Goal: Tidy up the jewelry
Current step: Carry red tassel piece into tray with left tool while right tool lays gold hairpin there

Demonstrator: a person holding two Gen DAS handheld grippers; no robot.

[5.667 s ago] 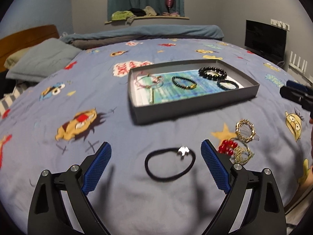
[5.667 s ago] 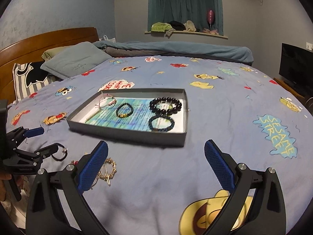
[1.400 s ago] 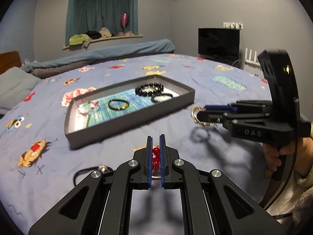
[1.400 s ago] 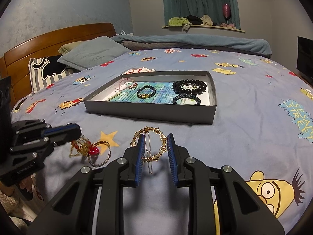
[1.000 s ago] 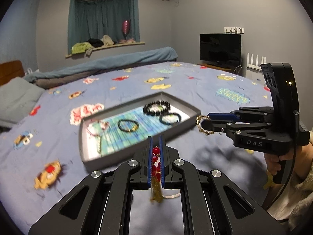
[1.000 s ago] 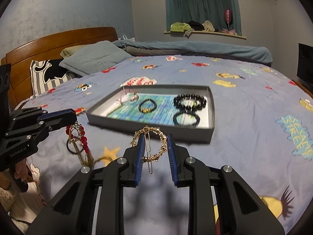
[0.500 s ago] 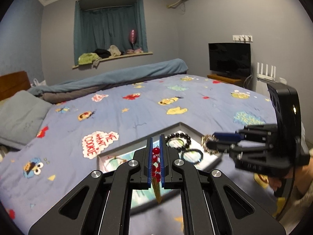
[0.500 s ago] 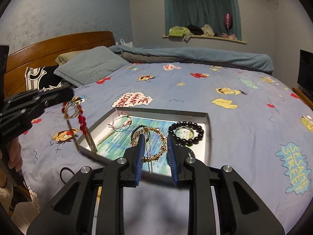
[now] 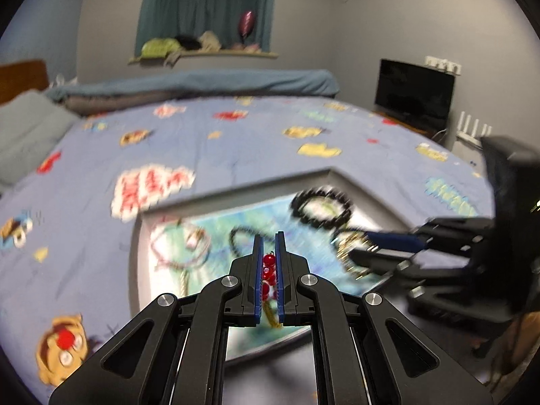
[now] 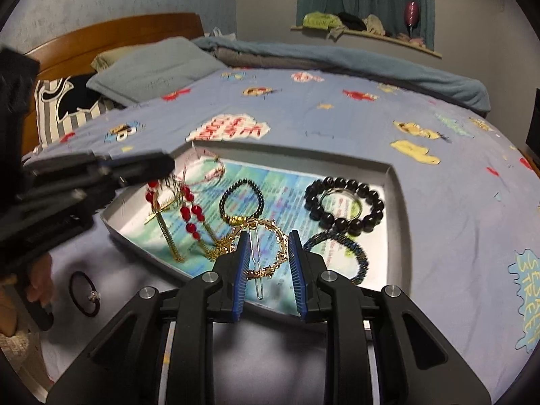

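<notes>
My left gripper (image 9: 269, 236) is shut on a red-bead and gold-chain piece (image 9: 268, 271), held above the grey tray (image 9: 236, 192). From the right wrist view the same piece (image 10: 189, 212) dangles over the tray's left part (image 10: 111, 217). My right gripper (image 10: 265, 234) is shut on a gold ring hair clip (image 10: 266, 249) above the tray's near side. In the tray lie a large black bead bracelet (image 10: 344, 207), a small dark bracelet (image 10: 241, 200), a dark braided bracelet (image 10: 344, 253) and a pink string bracelet (image 10: 211, 172).
A black hair tie (image 10: 85, 293) lies on the blue cartoon bedspread (image 10: 455, 182) left of the tray. Pillows (image 10: 152, 67) and a wooden headboard (image 10: 111, 33) stand at the far left. A TV (image 9: 415, 91) stands at the right.
Both grippers have moved forward and down over the tray with their pieces. The red-bead piece now hangs low above the tray's left part.
</notes>
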